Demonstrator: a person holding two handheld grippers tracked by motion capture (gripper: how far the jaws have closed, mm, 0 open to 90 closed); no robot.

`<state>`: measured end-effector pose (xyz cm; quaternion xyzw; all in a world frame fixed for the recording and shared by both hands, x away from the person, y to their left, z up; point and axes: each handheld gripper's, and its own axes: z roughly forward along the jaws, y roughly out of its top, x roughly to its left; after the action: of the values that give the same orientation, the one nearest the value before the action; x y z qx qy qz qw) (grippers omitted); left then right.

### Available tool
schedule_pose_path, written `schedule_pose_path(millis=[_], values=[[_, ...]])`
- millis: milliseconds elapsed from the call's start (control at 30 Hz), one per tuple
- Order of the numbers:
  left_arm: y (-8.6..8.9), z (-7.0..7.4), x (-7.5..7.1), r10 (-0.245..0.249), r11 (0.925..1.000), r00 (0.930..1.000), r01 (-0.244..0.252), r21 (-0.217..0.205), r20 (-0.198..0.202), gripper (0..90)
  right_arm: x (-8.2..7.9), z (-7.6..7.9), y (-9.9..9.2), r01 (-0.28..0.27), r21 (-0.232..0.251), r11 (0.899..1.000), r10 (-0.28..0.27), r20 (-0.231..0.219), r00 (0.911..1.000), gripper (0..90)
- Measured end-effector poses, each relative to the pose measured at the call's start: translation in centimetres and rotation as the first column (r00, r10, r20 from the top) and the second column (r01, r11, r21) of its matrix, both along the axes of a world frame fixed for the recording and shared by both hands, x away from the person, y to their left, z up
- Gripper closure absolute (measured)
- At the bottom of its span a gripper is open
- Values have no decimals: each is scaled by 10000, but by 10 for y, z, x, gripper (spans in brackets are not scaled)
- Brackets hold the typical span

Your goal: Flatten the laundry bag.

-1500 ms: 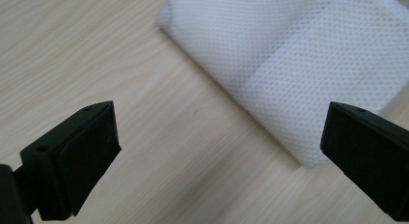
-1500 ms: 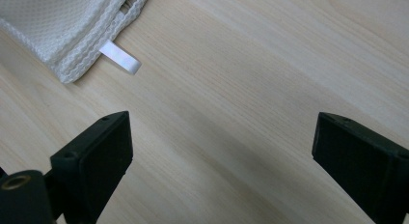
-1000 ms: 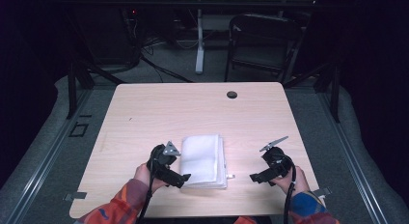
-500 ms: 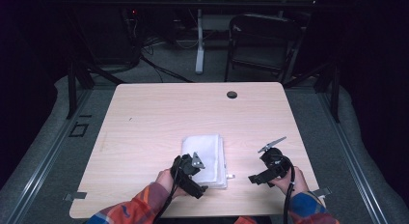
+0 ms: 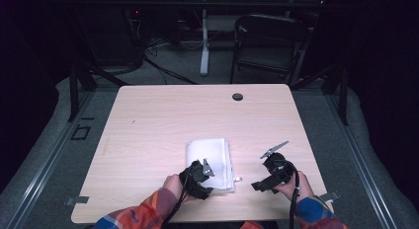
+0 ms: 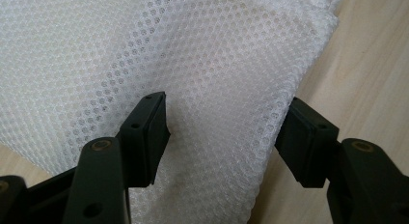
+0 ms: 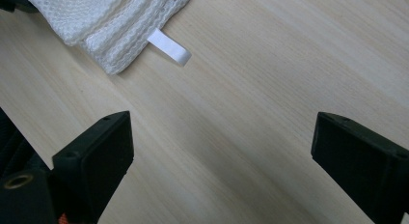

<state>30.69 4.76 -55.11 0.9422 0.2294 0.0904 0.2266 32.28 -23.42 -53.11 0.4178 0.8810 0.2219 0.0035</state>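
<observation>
From the high view, the folded white mesh cloth (image 5: pixel 210 157) lies on the wooden table (image 5: pixel 163 125), near its near edge and a little right of centre, with its long axis running from the person toward the far edge. The left gripper (image 5: pixel 201 175) sits over the cloth's near left corner, and the right gripper (image 5: pixel 264 182) rests apart on bare wood to the right. In the left gripper view the jaws straddle a fold of the mesh cloth (image 6: pixel 202 64); they have just been closing, and the mesh lies between them, but a clear gap remains on either side, so the pads do not yet press on it. To do this well, I judge the jaws should come low enough to gather all the layers at the corner, not just the top sheet, and close squarely across the edge so the fold does not slip out. In the right gripper view the jaws stand wide apart over bare table (image 7: pixel 251 118), with the cloth's stacked edges (image 7: pixel 115 26) and a small white tag (image 7: pixel 170 48) at the upper left, the tag pointing away from the cloth.
</observation>
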Motion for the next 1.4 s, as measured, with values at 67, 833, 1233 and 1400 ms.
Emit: schedule_pose_path(millis=[67,833,1233,1400], values=[[1,0,1,-96,9999,9999,95,-105,-96,442,-1,-1,2,78,198,9998,-76,-82,9999,77],[1,3,3,-469,9989,9989,469,56,-42,505,-2,-1,17,-611,-59,9981,611,-73,9981,101],[8,2,7,-786,9955,9965,769,-555,-292,763,0,2,31,-1132,-30,9936,1132,236,9933,139],[12,4,9,-819,9933,9961,789,-849,-320,827,5,-1,49,-1565,-256,9873,1574,373,9868,162]])
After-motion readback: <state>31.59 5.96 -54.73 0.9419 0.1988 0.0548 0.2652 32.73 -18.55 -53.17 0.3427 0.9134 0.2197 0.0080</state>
